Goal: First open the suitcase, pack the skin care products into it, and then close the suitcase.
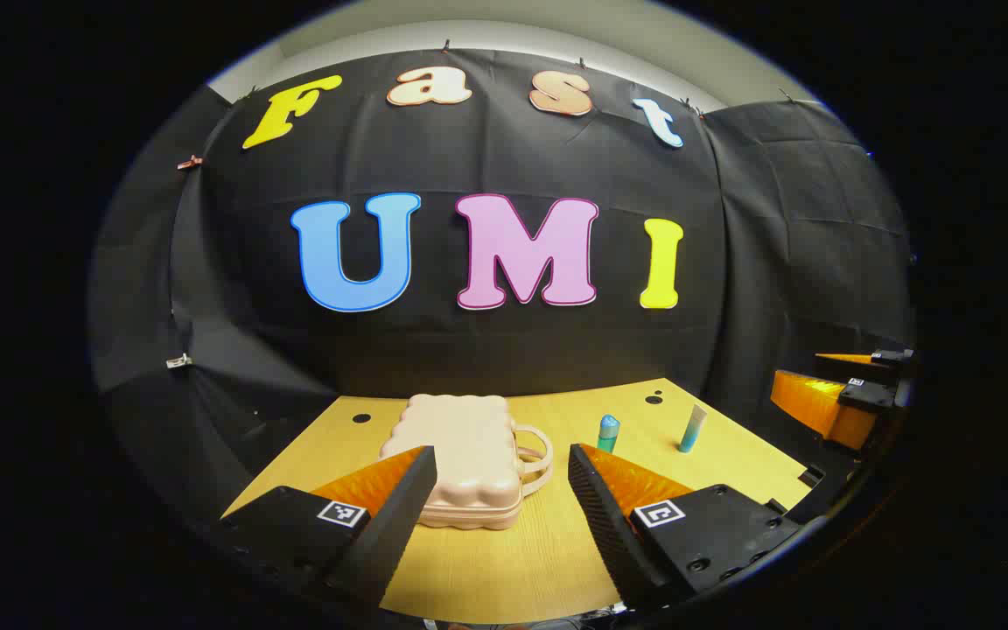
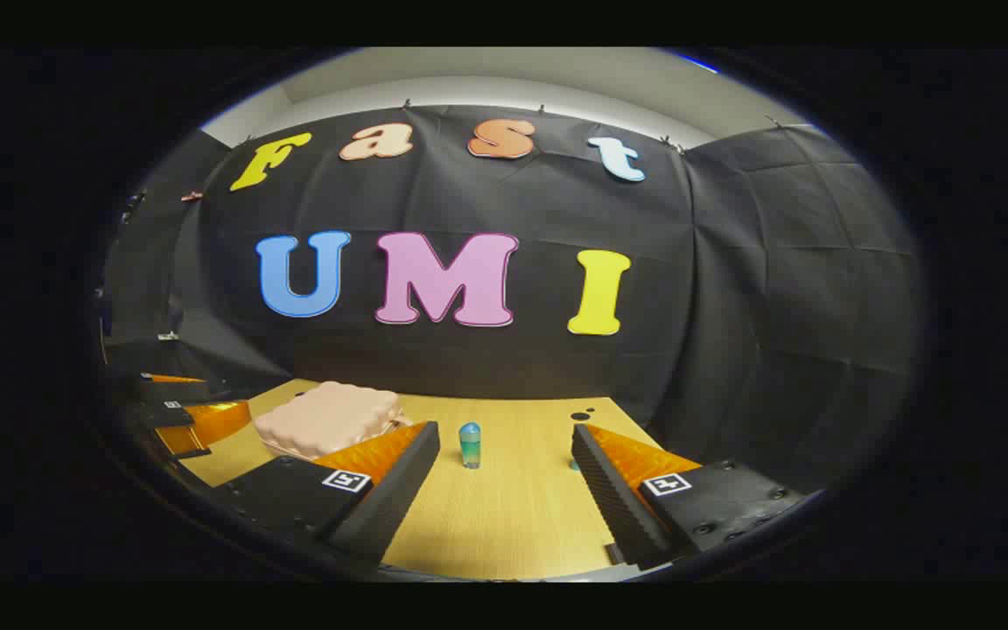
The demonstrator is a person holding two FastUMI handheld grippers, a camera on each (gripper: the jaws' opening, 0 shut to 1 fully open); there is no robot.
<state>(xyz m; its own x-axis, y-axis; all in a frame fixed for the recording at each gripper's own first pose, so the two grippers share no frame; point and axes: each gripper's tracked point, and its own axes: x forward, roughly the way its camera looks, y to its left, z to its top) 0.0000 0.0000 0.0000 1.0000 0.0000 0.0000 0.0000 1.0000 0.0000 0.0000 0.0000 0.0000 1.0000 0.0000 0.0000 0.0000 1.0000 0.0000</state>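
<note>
In the left gripper view, the near left corner of the suitcase (image 1: pixel 467 464) is hidden behind a finger, and the right gripper (image 1: pixel 850 394) is cut off at the edge. In the right gripper view, the tube (image 2: pixel 575 465) is almost wholly covered by a finger.

Wooden table (image 1: pixel 504 560) — black cloth wall (image 1: pixel 486 341)
</note>
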